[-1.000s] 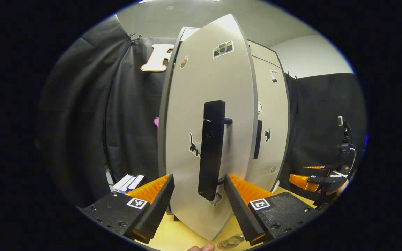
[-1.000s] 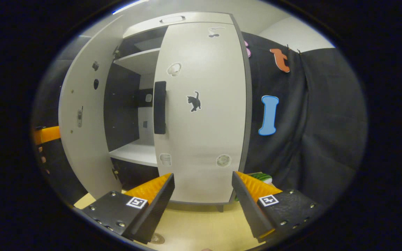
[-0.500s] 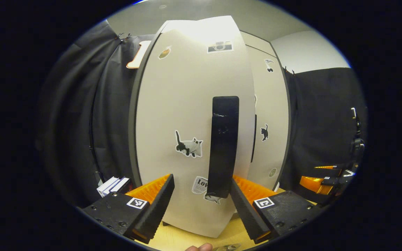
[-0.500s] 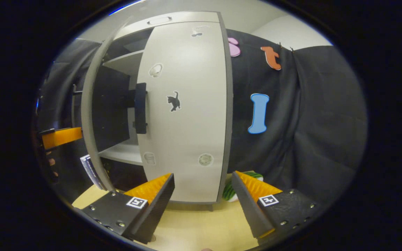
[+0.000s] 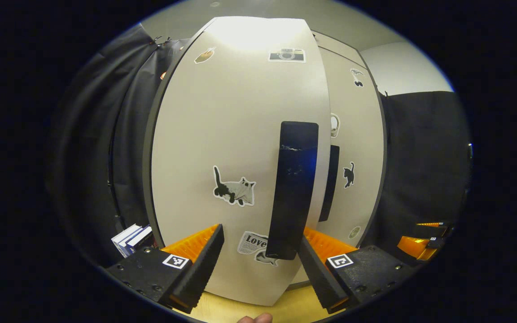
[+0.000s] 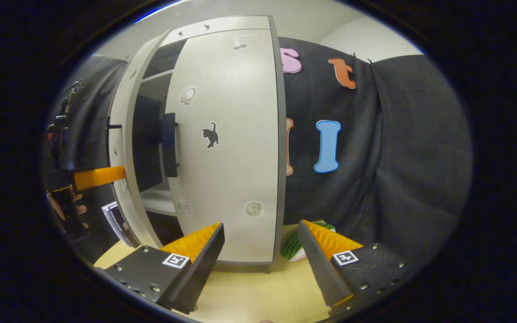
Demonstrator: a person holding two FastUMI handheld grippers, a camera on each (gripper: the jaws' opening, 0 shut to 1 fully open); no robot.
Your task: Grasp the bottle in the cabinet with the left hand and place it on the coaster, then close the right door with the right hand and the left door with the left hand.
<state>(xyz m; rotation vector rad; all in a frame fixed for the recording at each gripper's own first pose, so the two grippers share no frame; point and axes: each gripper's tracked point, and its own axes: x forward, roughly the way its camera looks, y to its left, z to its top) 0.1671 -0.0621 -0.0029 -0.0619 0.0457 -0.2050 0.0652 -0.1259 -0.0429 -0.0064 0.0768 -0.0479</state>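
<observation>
my left gripper (image 5: 258,251) sits right up against the left door (image 5: 222,148) of the cabinet, its fingers spread wide with nothing pressed between them. the door's black handle (image 5: 295,188) hangs upright just in front of my right finger (image 5: 317,264), its lower end dipping between the fingers, nearer that one. on the door i see a cat sticker (image 5: 235,191) left of the handle, a camera sticker (image 5: 286,54) up top and a newspaper sticker (image 5: 253,242) low down. the right door (image 5: 357,143) lies beyond, with its own dark handle (image 5: 330,184) and a small black cat sticker (image 5: 349,174). some books (image 5: 132,236) stand at the lower left. the other gripper (image 5: 422,235) shows at the far right. a strip of pale wooden table (image 5: 294,307) runs below.
</observation>
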